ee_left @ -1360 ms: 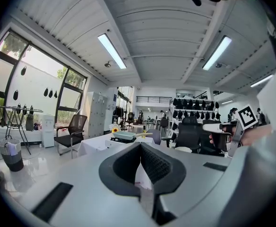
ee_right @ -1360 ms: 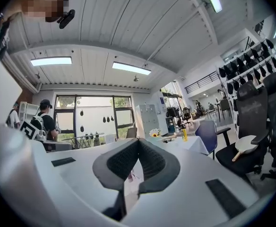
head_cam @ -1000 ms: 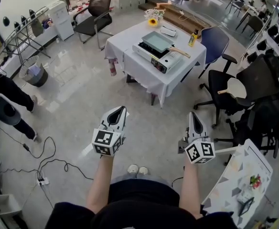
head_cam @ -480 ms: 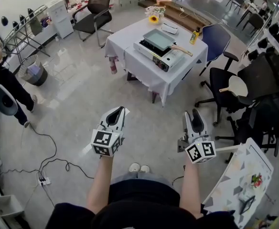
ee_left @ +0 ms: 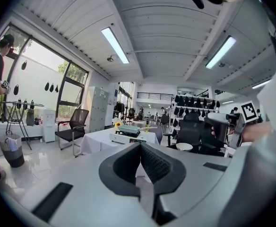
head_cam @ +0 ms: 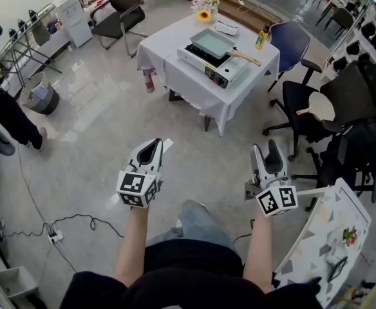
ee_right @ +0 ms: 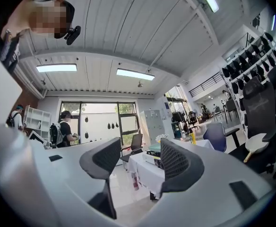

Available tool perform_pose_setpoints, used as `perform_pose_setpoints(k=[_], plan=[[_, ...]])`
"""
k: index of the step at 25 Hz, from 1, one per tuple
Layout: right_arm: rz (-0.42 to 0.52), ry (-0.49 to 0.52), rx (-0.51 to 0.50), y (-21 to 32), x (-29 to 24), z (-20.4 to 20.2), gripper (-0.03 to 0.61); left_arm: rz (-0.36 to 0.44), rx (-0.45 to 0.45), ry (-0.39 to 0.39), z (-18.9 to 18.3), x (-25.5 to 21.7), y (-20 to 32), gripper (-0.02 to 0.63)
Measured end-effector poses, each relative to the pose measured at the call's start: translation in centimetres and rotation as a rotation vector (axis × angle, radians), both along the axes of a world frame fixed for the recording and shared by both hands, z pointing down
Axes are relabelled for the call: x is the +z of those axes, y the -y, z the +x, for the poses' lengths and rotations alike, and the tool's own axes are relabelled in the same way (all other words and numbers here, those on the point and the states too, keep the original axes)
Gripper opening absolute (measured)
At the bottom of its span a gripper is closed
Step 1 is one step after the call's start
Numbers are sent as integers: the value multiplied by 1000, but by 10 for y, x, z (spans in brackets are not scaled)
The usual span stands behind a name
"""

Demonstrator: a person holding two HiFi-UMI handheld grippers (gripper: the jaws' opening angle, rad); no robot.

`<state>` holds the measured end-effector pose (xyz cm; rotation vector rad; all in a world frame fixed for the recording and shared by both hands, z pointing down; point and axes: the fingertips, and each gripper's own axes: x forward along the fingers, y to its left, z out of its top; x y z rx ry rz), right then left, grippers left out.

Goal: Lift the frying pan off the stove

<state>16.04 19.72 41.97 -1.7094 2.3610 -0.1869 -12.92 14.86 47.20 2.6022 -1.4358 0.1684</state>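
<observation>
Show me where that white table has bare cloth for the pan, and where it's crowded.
Bare: the table's left part, between the stove and the left edge. Crowded: the far edge, with sunflowers, a white item and a yellow bottle; the frying pan's handle crosses the right side.

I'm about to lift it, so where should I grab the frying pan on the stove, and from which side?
Probably the wooden handle: it sticks out of the frying pan past the stove, toward the blue chair. Come from that chair side, jaws across it.
</observation>
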Motion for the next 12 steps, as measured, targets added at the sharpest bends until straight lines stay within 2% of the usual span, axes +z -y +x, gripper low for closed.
perform_pose_setpoints(k=[7,12], plan=[[12,-11,22,35,-4,10,249,10,-28,-6,-12,2,33,20],[55,-52,10,82,-12,16,249,36,-47,-13,-13,0,81,20]])
